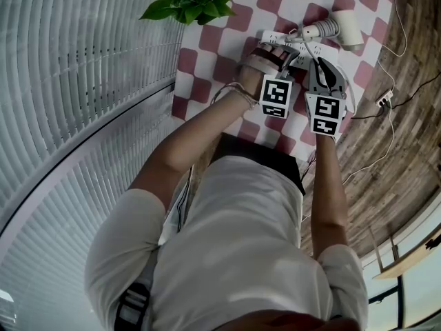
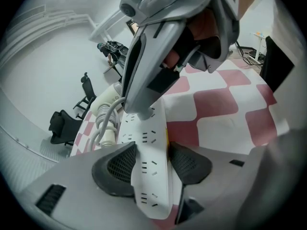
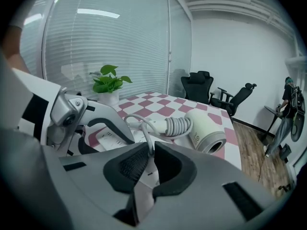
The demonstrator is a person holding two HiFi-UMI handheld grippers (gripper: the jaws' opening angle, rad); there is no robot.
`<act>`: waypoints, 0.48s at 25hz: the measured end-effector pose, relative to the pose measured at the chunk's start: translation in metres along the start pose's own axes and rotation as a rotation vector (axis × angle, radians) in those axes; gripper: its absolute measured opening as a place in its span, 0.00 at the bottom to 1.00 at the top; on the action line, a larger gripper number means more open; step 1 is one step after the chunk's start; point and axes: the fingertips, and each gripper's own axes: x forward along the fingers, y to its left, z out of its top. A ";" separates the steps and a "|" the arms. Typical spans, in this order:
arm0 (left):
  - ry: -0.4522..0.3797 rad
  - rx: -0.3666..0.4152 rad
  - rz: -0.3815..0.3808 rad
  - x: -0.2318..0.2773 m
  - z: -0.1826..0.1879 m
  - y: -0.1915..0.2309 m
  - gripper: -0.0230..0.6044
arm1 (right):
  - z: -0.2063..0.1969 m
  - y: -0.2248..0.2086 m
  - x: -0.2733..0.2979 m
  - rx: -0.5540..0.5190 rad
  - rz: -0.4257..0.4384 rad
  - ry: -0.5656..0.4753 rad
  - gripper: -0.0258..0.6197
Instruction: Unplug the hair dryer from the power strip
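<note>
The left gripper [image 2: 152, 162] is clamping the power strip [image 2: 148, 128] near the table's [image 1: 207, 54] right edge, beside the hair dryer [image 3: 201, 128]. The right gripper [image 3: 149, 164] is pinching its plug [image 3: 144, 188]. Pulling straight out while pinning the strip down would likely work best. The dryer's label is showing only unreadable print.

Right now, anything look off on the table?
Nothing stands out: left gripper clamps the power strip, right gripper pinches the cord where it meets the strip. The hair dryer lies on its side on the checked cloth. Nothing spilled or damaged.
</note>
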 end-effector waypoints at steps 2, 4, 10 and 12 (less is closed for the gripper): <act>0.003 0.003 0.003 -0.001 0.001 0.001 0.38 | 0.003 -0.003 0.001 0.007 0.002 0.003 0.13; 0.011 0.003 0.001 -0.001 0.001 0.001 0.38 | 0.004 -0.001 -0.003 -0.009 0.000 -0.003 0.13; 0.013 -0.011 -0.008 -0.001 0.000 0.001 0.38 | 0.050 0.001 -0.012 -0.096 -0.018 -0.082 0.13; 0.014 -0.021 -0.013 -0.002 0.001 -0.001 0.38 | 0.050 -0.001 -0.014 -0.090 -0.009 -0.083 0.13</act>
